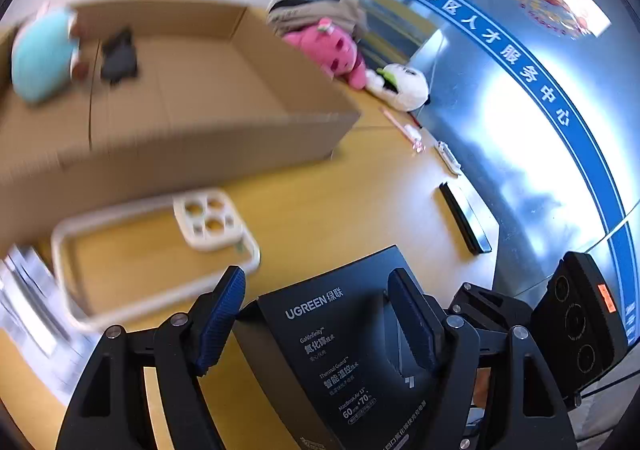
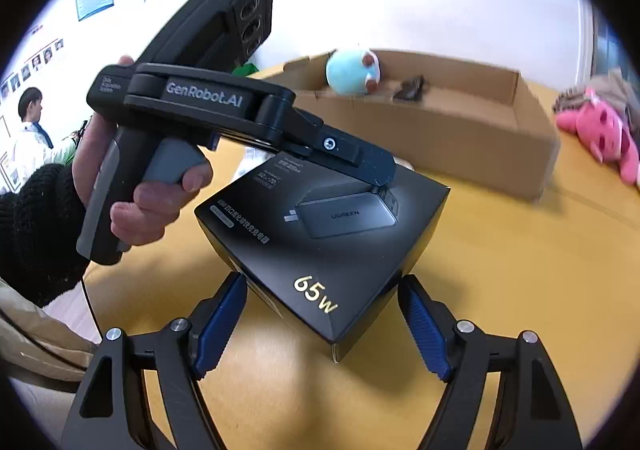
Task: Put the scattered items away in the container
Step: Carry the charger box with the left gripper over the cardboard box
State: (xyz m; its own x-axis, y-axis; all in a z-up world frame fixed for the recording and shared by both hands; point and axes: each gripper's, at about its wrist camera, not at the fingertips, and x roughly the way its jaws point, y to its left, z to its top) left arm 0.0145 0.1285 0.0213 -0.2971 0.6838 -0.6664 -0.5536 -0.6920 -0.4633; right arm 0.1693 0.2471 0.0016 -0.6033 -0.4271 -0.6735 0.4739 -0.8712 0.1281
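Note:
A black UGREEN charger box [image 1: 340, 338] hangs tilted above the yellow table, and both grippers have hold of it. My left gripper [image 1: 316, 278] is shut on it, blue pads against two opposite faces. In the right wrist view one left finger [image 2: 352, 154] lies across the top of the box [image 2: 320, 250]; the other is hidden behind it. My right gripper [image 2: 322, 278] pinches the near corner with its pad tips. The cardboard container [image 1: 192, 146] [image 2: 440, 138] stands open behind, with a light blue plush [image 2: 348, 72] and a small dark item [image 2: 410, 88] inside.
On the table lie a pink plush [image 1: 332, 50] [image 2: 600, 134], a white plush [image 1: 400, 86], a white phone case [image 1: 160, 250], pens [image 1: 404, 130], a white strip [image 1: 448, 158] and a black bar [image 1: 464, 218]. A glass wall runs along the right. A person [image 2: 32, 122] stands far behind.

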